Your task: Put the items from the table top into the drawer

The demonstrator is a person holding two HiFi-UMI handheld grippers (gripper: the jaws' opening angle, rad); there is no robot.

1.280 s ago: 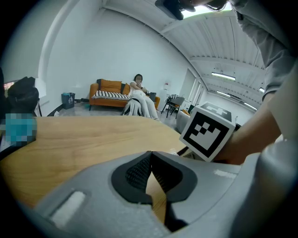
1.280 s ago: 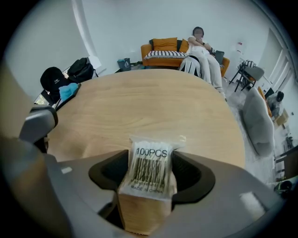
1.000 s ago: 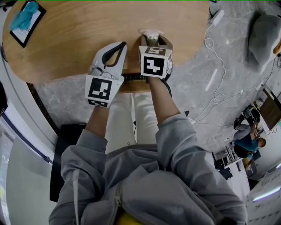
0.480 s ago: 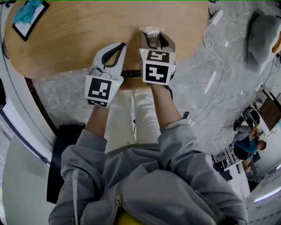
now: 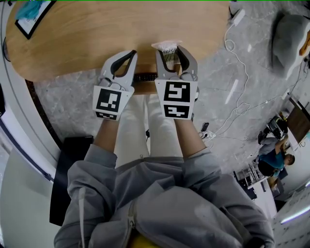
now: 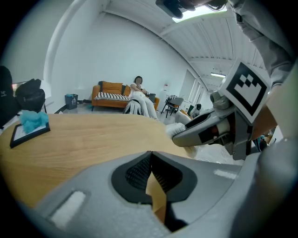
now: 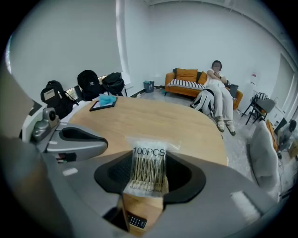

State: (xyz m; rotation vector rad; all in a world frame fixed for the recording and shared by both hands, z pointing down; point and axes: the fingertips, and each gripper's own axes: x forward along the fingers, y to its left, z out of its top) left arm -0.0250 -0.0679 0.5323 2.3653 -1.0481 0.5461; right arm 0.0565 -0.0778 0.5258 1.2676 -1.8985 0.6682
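Observation:
A clear packet of cotton swabs (image 5: pixel 167 47) marked 100PCS (image 7: pixel 148 168) is pinched between the pads of my right gripper (image 5: pixel 171 52), which is shut on it and hangs above the round wooden table's (image 5: pixel 87 34) near edge. Under that edge an open wooden drawer (image 5: pixel 144 89) shows a black keypad item (image 7: pixel 135 221). My left gripper (image 5: pixel 131 53) is just to the left, jaws shut on nothing (image 6: pixel 150 153). In the left gripper view, the right gripper (image 6: pixel 179 135) comes in from the right.
A black-framed tablet with a teal thing (image 5: pixel 29 12) lies at the table's far left (image 7: pixel 104 102). A power strip and white cable (image 5: pixel 237 22) and a grey seat (image 5: pixel 290 38) are on the floor at right. Backpacks (image 7: pixel 88 81) stand beyond the table.
My right gripper has risen and drawn back toward the person with the swab packet in it. The left gripper has shifted slightly along the table edge.

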